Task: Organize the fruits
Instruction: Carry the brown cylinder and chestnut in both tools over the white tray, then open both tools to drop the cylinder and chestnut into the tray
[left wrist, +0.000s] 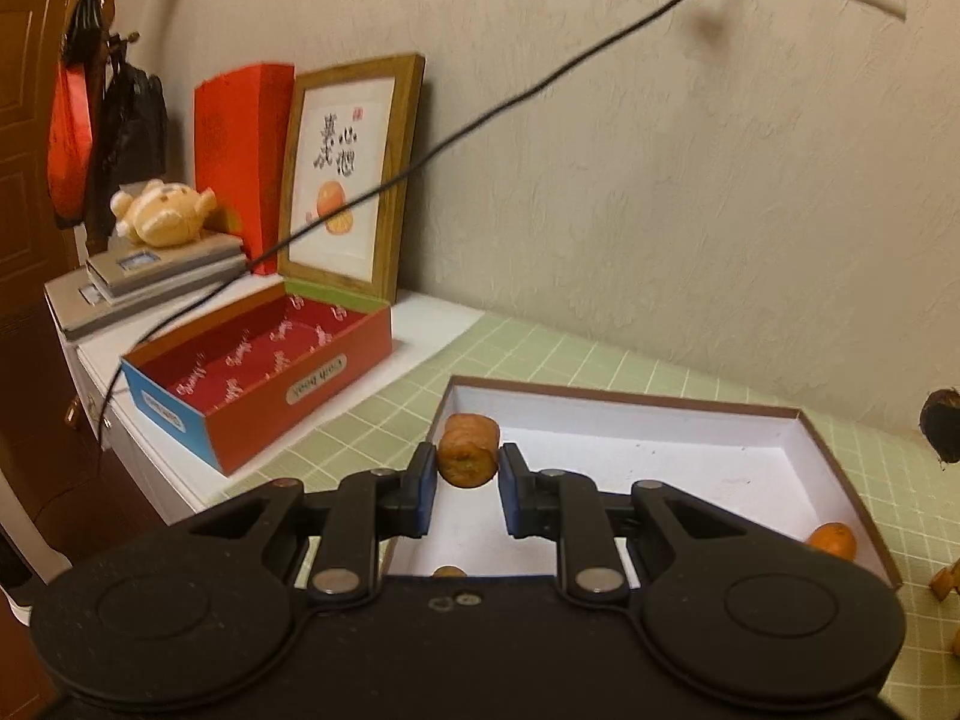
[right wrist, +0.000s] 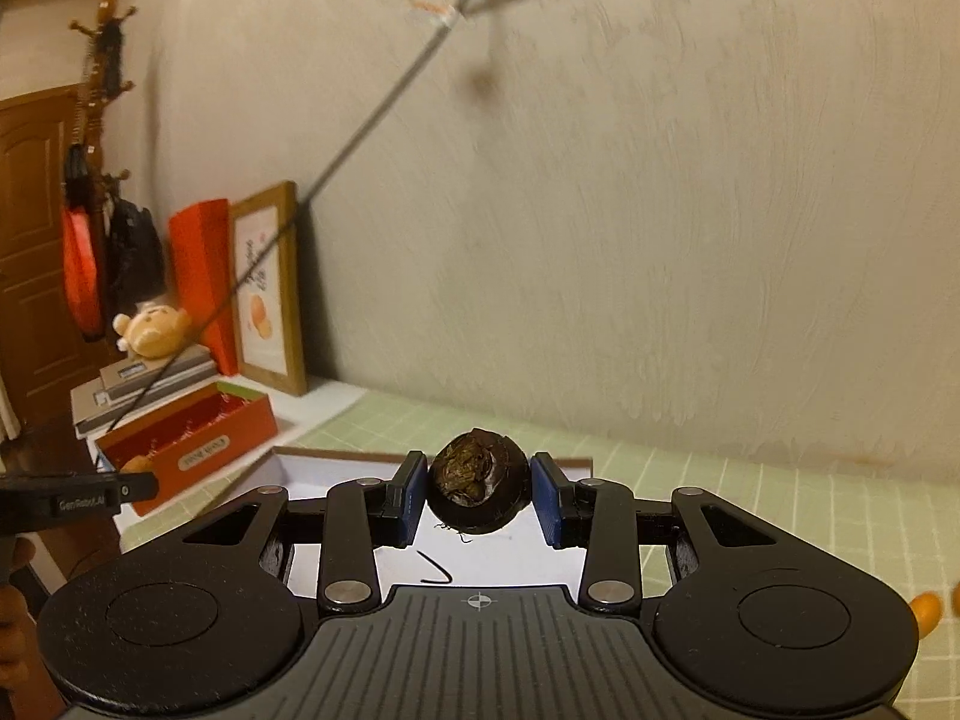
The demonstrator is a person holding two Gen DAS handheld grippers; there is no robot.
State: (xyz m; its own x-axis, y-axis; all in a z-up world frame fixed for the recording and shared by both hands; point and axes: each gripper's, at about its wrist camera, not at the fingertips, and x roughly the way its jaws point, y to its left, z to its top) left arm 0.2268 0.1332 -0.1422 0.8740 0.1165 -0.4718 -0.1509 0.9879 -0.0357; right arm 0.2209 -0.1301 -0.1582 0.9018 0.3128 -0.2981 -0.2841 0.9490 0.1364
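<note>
My left gripper (left wrist: pixel 467 468) is shut on a wrinkled orange-brown fruit (left wrist: pixel 468 450) and holds it above the near left corner of a white-lined shallow box (left wrist: pixel 660 450). Another orange fruit (left wrist: pixel 833 540) lies in that box at its near right corner, and a small one (left wrist: pixel 449 572) shows at its near edge. My right gripper (right wrist: pixel 479 498) is shut on a dark round fruit (right wrist: pixel 477 489) above the same box (right wrist: pixel 312 474). That dark fruit also shows at the right edge of the left wrist view (left wrist: pixel 942 426).
An open red box (left wrist: pixel 258 372) stands left on a white cabinet (left wrist: pixel 156 462), before a framed picture (left wrist: pixel 348 174), a red bag (left wrist: pixel 240 144), a plush toy (left wrist: pixel 162 210) and stacked books (left wrist: pixel 162 276). A black cable (left wrist: pixel 480 120) hangs across. Green checked cloth (left wrist: pixel 660 372) covers the table.
</note>
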